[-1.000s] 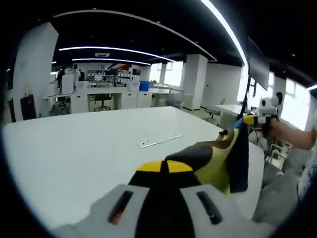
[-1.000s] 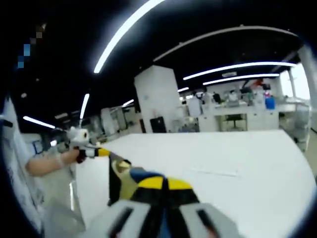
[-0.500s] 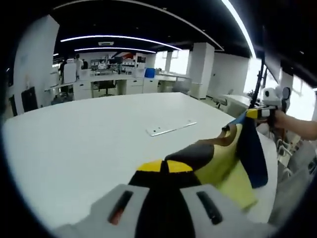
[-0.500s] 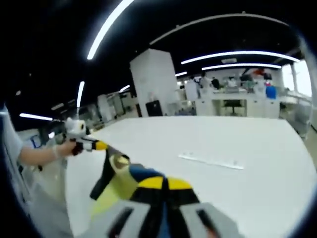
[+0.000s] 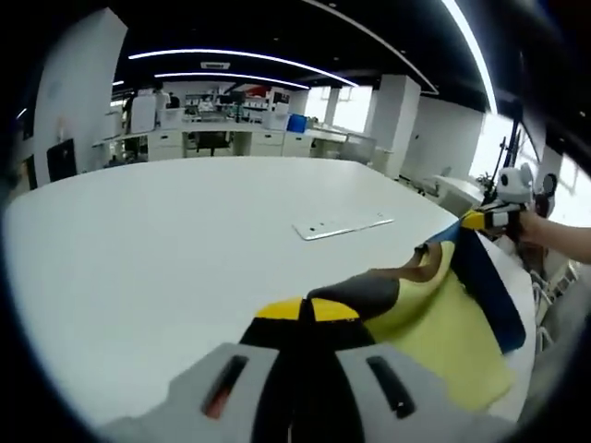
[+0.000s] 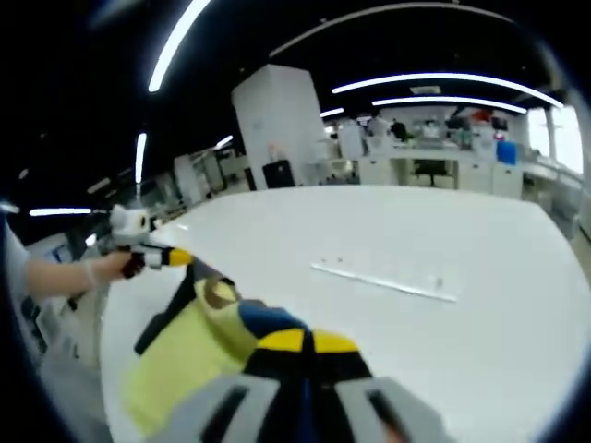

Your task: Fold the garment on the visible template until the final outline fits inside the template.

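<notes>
A garment of yellow (image 5: 434, 328), dark blue and grey cloth hangs stretched between my two grippers over the near edge of the white table (image 5: 166, 249). In the left gripper view my left gripper (image 5: 307, 309) is shut on one grey corner of it. My right gripper (image 5: 473, 221), held by a hand, is shut on the blue corner at the right. In the right gripper view my right gripper (image 6: 307, 341) is shut on the garment (image 6: 185, 355). The left gripper (image 6: 175, 257) grips the far corner at the left there. A thin clear strip (image 5: 343, 225) lies flat farther in on the table.
The strip (image 6: 383, 281) sits mid-table with bare white table (image 6: 480, 240) around it. The table's edge runs close to the garment's hanging side. Office desks, white pillars (image 5: 397, 138) and distant people stand beyond the table. A person's sleeve and hand (image 6: 88, 270) are at the left.
Both grippers have come lower and closer to the table with the garment held. The cloth, which hung down narrow, now swings out and spreads wider, showing more yellow.
</notes>
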